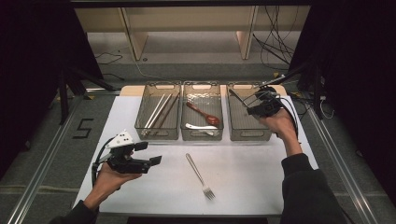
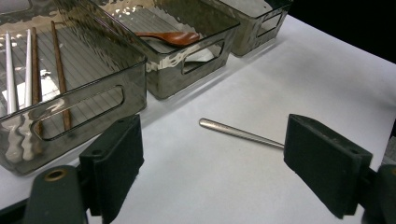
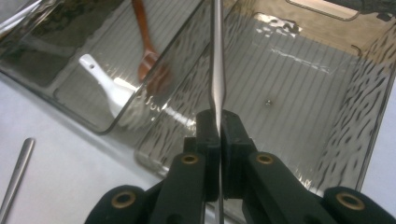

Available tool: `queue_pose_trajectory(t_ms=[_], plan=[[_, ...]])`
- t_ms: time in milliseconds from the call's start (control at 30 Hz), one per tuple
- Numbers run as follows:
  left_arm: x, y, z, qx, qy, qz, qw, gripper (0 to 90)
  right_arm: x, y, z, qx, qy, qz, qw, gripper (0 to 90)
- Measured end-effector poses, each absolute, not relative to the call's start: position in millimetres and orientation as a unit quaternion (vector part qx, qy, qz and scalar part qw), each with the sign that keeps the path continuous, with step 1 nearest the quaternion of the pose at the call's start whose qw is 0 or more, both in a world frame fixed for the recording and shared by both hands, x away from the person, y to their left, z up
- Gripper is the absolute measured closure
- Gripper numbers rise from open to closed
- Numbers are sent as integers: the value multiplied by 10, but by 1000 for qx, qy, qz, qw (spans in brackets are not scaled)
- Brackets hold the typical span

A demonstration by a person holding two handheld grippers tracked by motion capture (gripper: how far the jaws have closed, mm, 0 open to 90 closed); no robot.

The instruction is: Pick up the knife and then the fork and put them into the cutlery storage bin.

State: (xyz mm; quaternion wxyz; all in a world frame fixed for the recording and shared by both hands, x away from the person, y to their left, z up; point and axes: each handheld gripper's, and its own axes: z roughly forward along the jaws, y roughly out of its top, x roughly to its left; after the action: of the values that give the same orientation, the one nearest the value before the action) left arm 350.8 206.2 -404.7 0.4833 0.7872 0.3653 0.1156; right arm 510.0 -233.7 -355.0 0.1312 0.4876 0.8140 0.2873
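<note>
The right gripper (image 1: 256, 103) hangs over the empty smoky clear plastic bin on the right (image 1: 249, 135), its jaws clamped tight on a thin silver metal utensil (image 3: 217, 70) held by its handle. The gripper view looks down the slim shaft into the ribbed bin floor; the far end is cut off, so I cannot tell what kind of utensil it is. Held over the open bin, it looks poised to be dropped inside, judging by how the cutlery is sorted by kind: white and brown chopsticks (image 1: 159, 111) in the left bin (image 1: 157, 134), a brown wooden spoon (image 1: 204, 114) and a white ceramic spoon (image 1: 201, 128) in the middle bin (image 1: 201, 135).

The left gripper (image 1: 152, 154) rests low over the near left of the white tabletop (image 1: 261, 172), jaws spread wide and empty. Its opening is turned toward the silver metal fork (image 1: 200, 176) lying loose on the table near the middle, tines toward the person, likely the next piece to lift
</note>
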Motion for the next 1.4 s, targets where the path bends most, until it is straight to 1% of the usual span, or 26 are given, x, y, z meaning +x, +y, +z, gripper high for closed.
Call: queue_pose_trajectory(t_ms=[300, 800, 1100, 1400], plan=[[3507, 2069, -4044, 787, 365, 115, 484, 192, 5302, -2335, -3609, 513, 804, 270, 135, 888], [3502, 2064, -4040, 784, 366, 115, 489, 191, 5498, -2260, -3741, 538, 797, 240, 134, 885], [3501, 2064, -4039, 784, 365, 115, 489, 191, 5559, -2223, -3813, 543, 797, 226, 135, 883], [3501, 2064, -4039, 784, 365, 115, 489, 191, 5603, -2178, -3855, 546, 796, 216, 148, 877]])
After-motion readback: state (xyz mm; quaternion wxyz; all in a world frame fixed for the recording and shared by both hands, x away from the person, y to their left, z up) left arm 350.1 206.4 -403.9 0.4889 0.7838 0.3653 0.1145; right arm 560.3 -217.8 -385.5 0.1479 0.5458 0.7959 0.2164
